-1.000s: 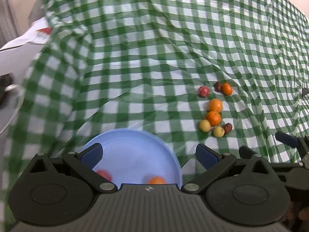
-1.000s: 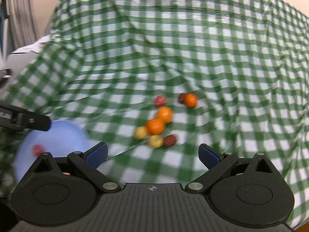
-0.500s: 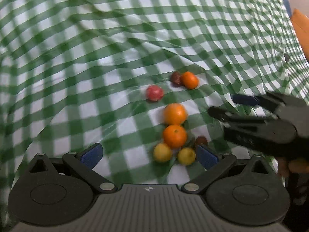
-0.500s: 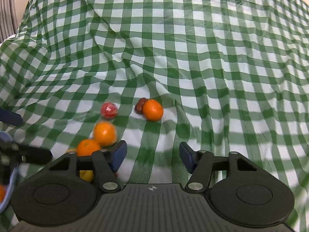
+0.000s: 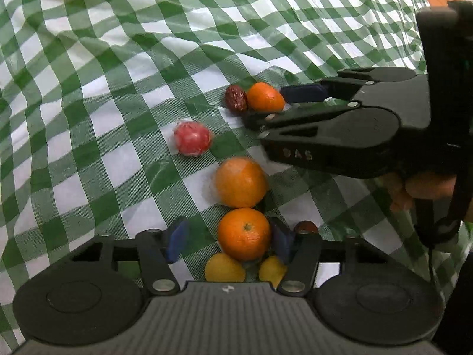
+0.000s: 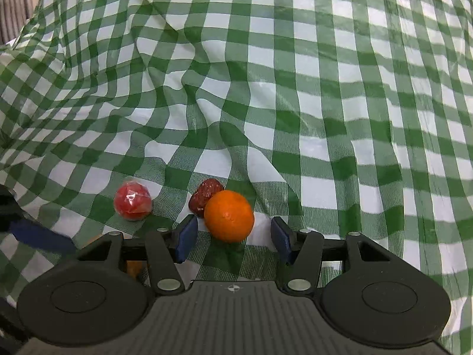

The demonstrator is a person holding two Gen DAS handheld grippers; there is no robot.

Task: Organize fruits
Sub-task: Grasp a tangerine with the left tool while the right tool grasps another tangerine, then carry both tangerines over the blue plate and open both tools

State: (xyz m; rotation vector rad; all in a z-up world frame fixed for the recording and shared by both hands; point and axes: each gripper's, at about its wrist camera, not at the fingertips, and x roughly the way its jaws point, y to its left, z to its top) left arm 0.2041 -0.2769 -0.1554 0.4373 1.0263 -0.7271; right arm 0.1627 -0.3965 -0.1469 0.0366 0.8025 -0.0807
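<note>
My left claw (image 5: 229, 236) and right claw (image 6: 233, 238) are both apart, each around a mandarin (image 5: 244, 233). The smooth round peel could roll; I should grip its widest middle.

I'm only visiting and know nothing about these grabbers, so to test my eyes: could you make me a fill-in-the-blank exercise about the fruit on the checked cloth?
1. The left gripper has its open fingers on either side of an ___ fruit.
2. The dark red date touches the ___ that lies before the right gripper.
3. The tablecloth is checked white and ___.

Missing words: orange; orange; green
</note>
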